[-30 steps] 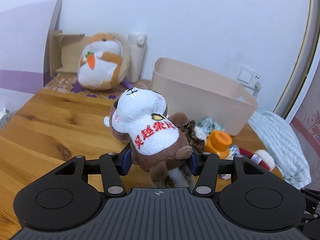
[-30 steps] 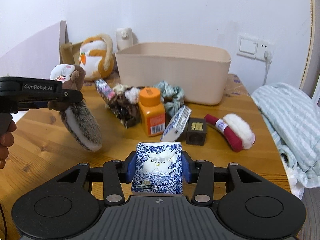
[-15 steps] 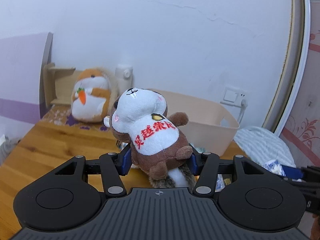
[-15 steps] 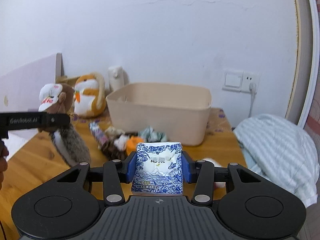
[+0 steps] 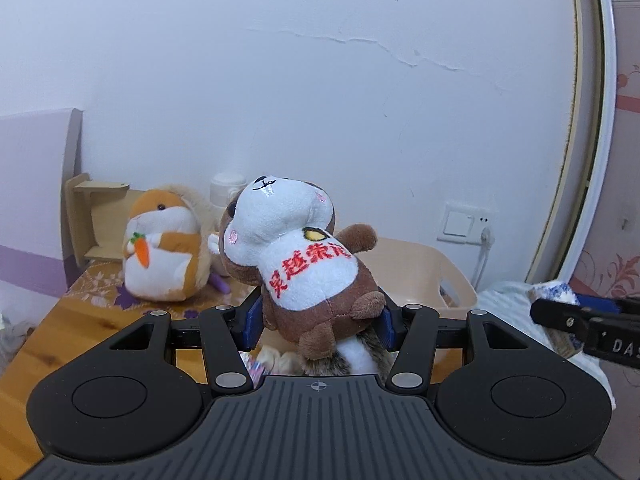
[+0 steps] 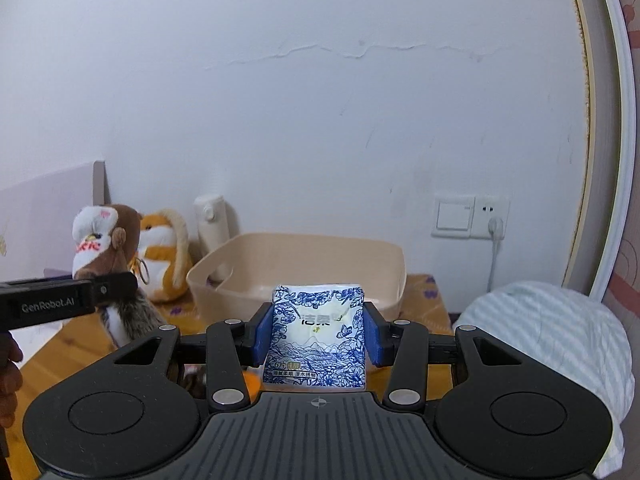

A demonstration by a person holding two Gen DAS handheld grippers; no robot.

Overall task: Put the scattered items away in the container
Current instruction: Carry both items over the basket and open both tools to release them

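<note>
My left gripper [image 5: 318, 316] is shut on a brown and white plush squirrel [image 5: 308, 276] with red characters on its bib, held high above the table. It also shows in the right wrist view [image 6: 106, 248], left of the beige bin [image 6: 296, 256]. My right gripper [image 6: 318, 332] is shut on a blue-and-white tissue pack [image 6: 318, 340], held in front of the bin and above its rim. In the left wrist view the bin [image 5: 436, 276] lies behind the squirrel, mostly hidden. The right gripper [image 5: 560, 312] shows at the right edge there.
An orange hamster plush [image 5: 164, 252] with a carrot sits at the back left beside a white bottle [image 6: 212, 236] and a wooden stand [image 5: 92, 224]. A striped cloth bundle [image 6: 548, 344] lies at the right. A wall socket [image 6: 472, 216] is behind the bin. Small items lie on the wooden table [image 5: 84, 328] below the grippers.
Both grippers have risen well above the table with their loads. The scattered items have dropped out of sight below, and the bin now sits lower in both views.
</note>
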